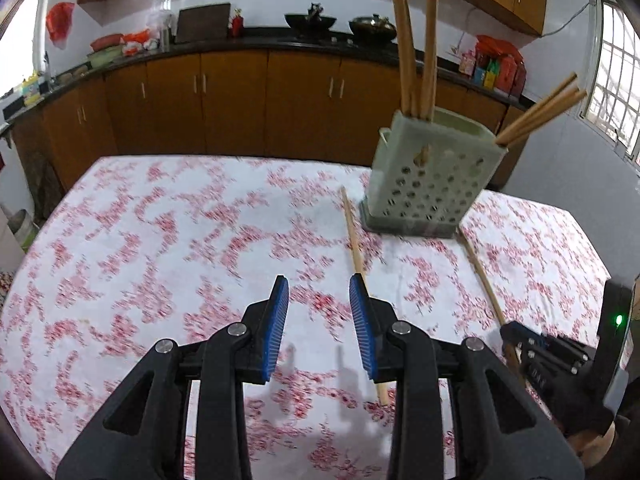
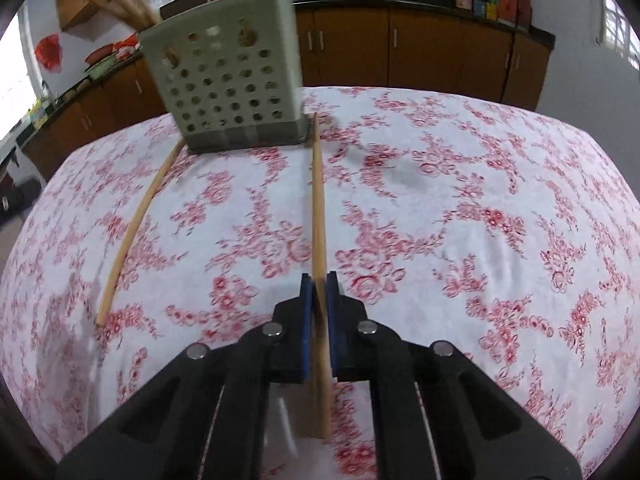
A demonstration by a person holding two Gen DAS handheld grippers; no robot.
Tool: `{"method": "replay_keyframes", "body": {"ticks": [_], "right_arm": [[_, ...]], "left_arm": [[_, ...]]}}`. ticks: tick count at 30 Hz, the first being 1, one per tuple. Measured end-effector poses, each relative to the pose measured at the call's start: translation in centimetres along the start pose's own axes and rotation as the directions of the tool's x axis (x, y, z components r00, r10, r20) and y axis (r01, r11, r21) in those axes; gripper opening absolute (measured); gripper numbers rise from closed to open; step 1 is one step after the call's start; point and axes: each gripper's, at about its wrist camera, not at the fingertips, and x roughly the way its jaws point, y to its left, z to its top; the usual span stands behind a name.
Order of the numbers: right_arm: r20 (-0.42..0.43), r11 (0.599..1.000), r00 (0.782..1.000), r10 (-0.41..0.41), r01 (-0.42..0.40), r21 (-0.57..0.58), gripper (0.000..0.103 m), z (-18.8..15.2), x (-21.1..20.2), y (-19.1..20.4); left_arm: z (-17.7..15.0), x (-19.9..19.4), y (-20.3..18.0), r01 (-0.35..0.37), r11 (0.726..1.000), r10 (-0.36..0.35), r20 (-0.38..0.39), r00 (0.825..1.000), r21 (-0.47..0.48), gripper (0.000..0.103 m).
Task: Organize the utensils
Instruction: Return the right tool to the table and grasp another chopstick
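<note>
Floral red-on-white tablecloth [image 2: 440, 200] covers the table – no legible writing anywhere. Right gripper [image 2: 319, 280] is clenched on a chopstick [image 2: 318, 200] running toward 12 o'clock, to the perforated holder [image 2: 228, 92]. Left gripper [image 1: 319, 286] stands released, another chopstick [image 1: 354, 240] at its 1 o'clock

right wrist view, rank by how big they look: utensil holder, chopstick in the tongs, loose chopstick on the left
1. utensil holder, bulkiest.
2. chopstick in the tongs and loose chopstick: both thin and look about equally long; nearness and fisheye bend make ranking them unsure.
</note>
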Motion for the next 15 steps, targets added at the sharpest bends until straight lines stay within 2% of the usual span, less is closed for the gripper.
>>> {"method": "replay_keyframes", "body": {"ticks": [6, 9, 15], "right_arm": [[0.004, 0.989, 0.997, -0.072, 0.071, 0.131, 0.008, 1.2, 0.3, -4.3], [0.001, 0.974, 0.997, -0.072, 0.07, 0.216, 0.008, 1.4, 0.3, -6.7], [0.009, 0.979, 0.996, -0.089, 0.085, 0.187, 0.008, 1.2, 0.5, -6.8]], "left_arm": [[-0.9, 2.0, -0.9, 0.055, 0.998, -0.055, -0.06, 0.997, -0.003, 0.033], [-1.2, 3.1, -1.6, 0.063, 0.998, -0.062, -0.087, 0.994, 0.013, 0.033], [-2.1, 5.6, -2.6, 0.09, 0.996, -0.093, -0.159, 0.983, -0.029, 0.035]]}}
